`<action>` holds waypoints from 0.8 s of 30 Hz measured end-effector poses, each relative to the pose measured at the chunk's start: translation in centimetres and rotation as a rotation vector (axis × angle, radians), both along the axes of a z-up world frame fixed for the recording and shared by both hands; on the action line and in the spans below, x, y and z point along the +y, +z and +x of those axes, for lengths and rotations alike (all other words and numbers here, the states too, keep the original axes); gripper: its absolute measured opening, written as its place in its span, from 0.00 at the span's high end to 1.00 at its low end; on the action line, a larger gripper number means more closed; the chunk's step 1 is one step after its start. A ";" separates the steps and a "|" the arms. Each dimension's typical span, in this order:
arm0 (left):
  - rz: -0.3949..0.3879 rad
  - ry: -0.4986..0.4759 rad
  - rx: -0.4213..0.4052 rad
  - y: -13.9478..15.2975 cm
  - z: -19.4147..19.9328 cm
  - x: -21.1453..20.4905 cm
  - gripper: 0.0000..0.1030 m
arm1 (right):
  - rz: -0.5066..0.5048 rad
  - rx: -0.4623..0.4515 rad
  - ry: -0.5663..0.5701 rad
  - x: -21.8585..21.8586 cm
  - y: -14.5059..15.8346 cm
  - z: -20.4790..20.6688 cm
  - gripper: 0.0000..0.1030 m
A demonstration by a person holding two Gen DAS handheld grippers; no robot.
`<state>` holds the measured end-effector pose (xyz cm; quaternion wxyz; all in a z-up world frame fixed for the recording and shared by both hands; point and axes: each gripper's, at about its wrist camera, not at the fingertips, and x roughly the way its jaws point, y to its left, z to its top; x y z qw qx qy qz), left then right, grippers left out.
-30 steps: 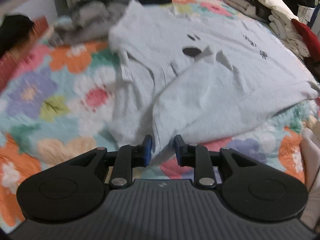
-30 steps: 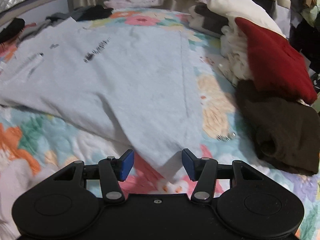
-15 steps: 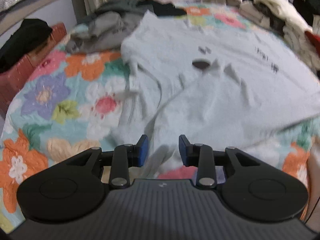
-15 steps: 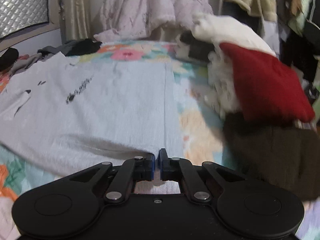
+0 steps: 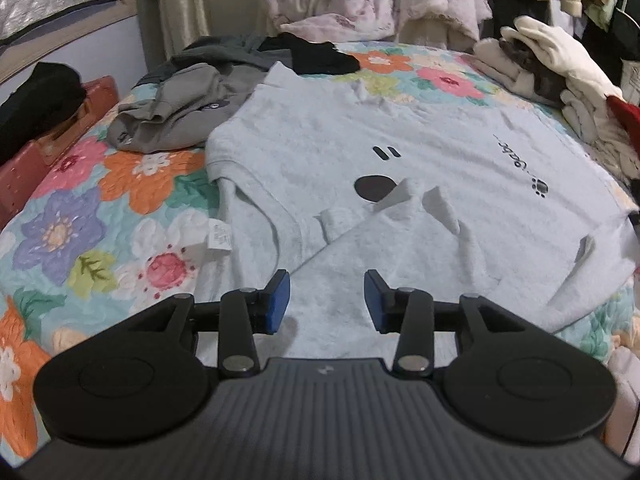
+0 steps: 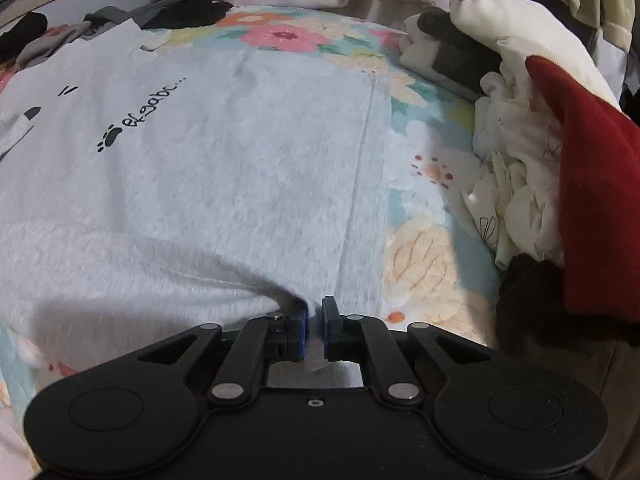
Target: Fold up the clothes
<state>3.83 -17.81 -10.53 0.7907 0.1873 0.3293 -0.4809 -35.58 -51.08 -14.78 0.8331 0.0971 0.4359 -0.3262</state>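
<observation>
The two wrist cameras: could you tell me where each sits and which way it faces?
Left wrist: on the left gripper, looking along its opening, empty jaws over the grey sweatshirt.
Right wrist: on the right gripper, shut on the sweatshirt's edge, red garment at right.
Shared: sweatshirt, paw print, floral quilt.

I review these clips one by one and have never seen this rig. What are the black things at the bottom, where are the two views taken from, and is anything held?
They are two hand-held grippers, each with a camera looking along its fingers. The left gripper hangs over a grey sweatshirt spread on a flowered quilt; its jaws are opening, pressing on nothing. The right gripper is shut on the sweatshirt's edge. A clothes pile lies beside it.
</observation>
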 end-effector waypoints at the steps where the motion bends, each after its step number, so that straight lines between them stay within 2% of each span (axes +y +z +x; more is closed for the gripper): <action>1: 0.003 -0.010 -0.007 -0.1 0.0 -0.4 0.60 | 0.002 -0.006 -0.002 0.0 0.0 -0.1 0.93; 3: 0.012 -0.025 -0.015 -0.2 0.1 -1.2 0.60 | 0.002 -0.017 -0.005 -0.2 0.2 -0.3 0.93; 7: 0.009 -0.062 -0.007 -0.7 0.7 -2.8 0.50 | 0.004 -0.016 0.006 -0.5 0.3 -0.3 0.93; 12: 0.004 -0.094 0.031 -1.9 1.2 -4.8 0.49 | 0.009 -0.009 0.012 -0.6 -0.1 0.0 0.93; 14: 0.075 -0.115 -0.079 -2.2 0.1 -6.3 0.49 | 0.017 -0.015 0.006 -0.7 -0.3 0.0 0.92; 16: 0.084 -0.168 -0.137 -2.2 -0.6 -7.2 0.49 | 0.015 -0.011 0.006 -0.6 -0.4 0.1 0.92; 19: 0.053 -0.175 -0.058 -2.5 -0.2 -8.4 0.49 | 0.005 0.001 0.012 -0.2 -0.6 0.3 0.90; 21: 0.041 -0.170 -0.005 -3.1 0.4 -9.1 0.42 | 0.005 0.004 0.010 -0.2 -0.5 0.3 0.89; 22: 0.053 -0.168 -0.018 -3.6 0.3 -9.4 0.35 | 0.007 0.004 0.009 -0.2 -0.5 0.3 0.89; 24: 0.081 -0.164 -0.054 -4.5 0.0 -10.3 0.33 | 0.008 0.008 0.012 -0.3 -0.5 0.4 0.89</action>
